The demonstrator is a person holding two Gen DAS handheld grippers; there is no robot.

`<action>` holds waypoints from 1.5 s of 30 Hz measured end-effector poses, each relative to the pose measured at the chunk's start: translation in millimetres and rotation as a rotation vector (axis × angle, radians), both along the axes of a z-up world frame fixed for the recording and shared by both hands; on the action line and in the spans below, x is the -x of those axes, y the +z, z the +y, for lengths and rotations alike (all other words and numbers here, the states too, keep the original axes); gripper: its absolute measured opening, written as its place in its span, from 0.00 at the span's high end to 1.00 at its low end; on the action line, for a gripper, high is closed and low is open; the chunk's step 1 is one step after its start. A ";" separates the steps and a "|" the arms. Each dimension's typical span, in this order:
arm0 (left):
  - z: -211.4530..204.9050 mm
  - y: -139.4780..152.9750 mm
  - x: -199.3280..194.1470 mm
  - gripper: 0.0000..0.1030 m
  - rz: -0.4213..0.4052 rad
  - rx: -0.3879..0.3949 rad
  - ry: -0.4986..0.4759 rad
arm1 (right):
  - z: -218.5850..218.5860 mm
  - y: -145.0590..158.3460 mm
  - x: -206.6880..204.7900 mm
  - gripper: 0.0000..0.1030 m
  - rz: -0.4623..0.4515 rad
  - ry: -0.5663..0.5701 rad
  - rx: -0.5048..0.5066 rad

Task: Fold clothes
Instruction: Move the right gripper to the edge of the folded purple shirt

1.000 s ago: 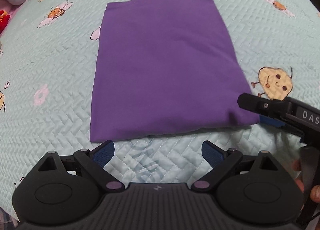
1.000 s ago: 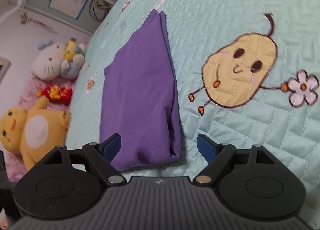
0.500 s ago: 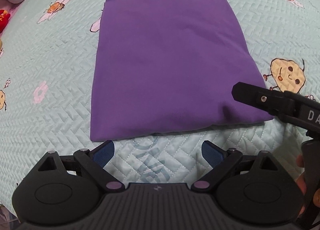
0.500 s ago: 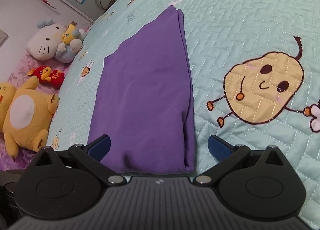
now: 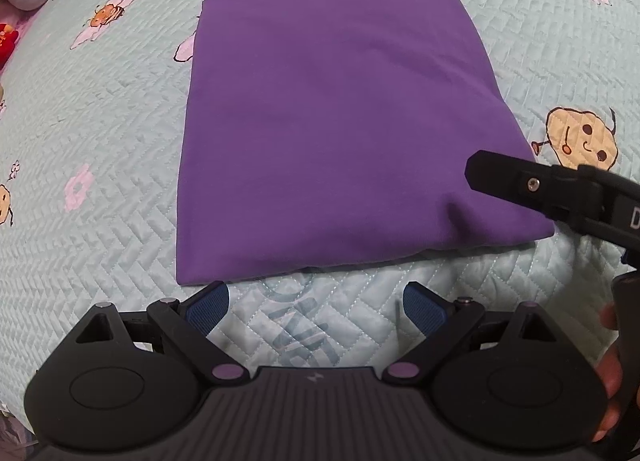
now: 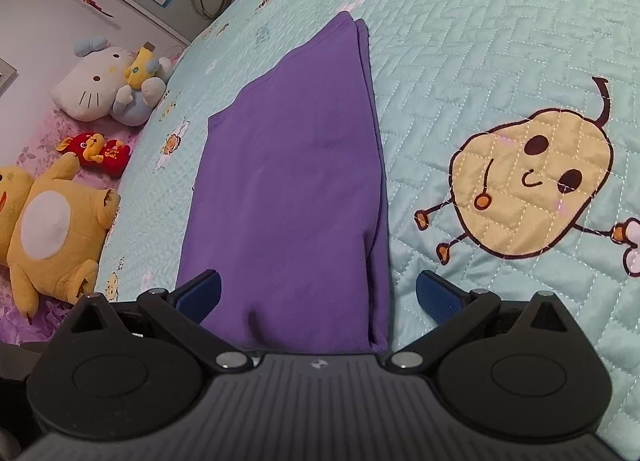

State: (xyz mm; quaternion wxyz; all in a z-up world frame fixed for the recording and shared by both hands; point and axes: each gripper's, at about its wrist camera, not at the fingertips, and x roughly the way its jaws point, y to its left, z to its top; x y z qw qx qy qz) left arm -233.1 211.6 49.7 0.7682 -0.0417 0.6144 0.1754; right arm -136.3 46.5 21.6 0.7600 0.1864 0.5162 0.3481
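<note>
Purple garment lies flat on quilted bed cover, folded into rectangle, layered edge along its right side.

Left claw spread wide, empty, over bare quilt just short of near edge. Right claw spread wide too, straddling near right corner, nothing pinched.

Risks: pinching top layer only would peel stack apart; dragging corner would skew rectangle; pads may snag quilt stitching.

Room: open quilt left, right and beyond garment; plush toys well apart at bed's left edge.
</note>
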 end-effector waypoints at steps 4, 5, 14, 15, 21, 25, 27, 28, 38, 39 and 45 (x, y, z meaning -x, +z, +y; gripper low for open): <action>0.6 -2.4 -0.7 0.06 0.007 -0.002 -0.001 | 2.3 0.9 1.1 0.00 -0.011 0.004 0.010; 1.0 -3.2 -1.0 0.06 0.009 -0.001 0.000 | 2.8 1.0 1.4 0.00 -0.014 0.004 0.012; 5.0 3.8 -4.2 0.06 -0.009 -0.044 0.011 | -20.0 -13.8 -8.2 0.00 0.008 0.017 -0.163; 4.6 6.4 -5.4 0.06 -0.015 -0.065 0.008 | -24.2 -16.6 -10.5 0.00 0.014 0.023 -0.203; 1.0 11.2 -13.3 0.06 -0.016 -0.143 -0.017 | -29.8 -27.2 -19.6 0.00 0.021 0.101 -0.373; 2.3 8.2 -14.6 0.06 -0.004 -0.191 -0.030 | -29.0 -27.1 -21.4 0.00 0.017 0.116 -0.407; 4.6 6.8 -15.3 0.06 -0.002 -0.206 -0.033 | -29.8 -27.3 -23.0 0.00 0.023 0.115 -0.425; 5.7 7.2 -15.7 0.06 -0.002 -0.205 -0.033 | -29.9 -27.7 -23.8 0.00 0.030 0.111 -0.438; 16.3 14.1 -23.1 0.06 0.006 -0.295 -0.014 | -14.4 -34.4 -26.8 0.00 0.019 0.149 -0.524; 20.1 17.4 -24.7 0.06 0.007 -0.319 -0.003 | -13.5 -34.5 -27.4 0.00 0.022 0.150 -0.534; 31.3 51.7 -55.9 0.06 -0.037 -0.284 0.034 | -19.5 -37.6 -25.2 0.01 0.048 0.103 -0.570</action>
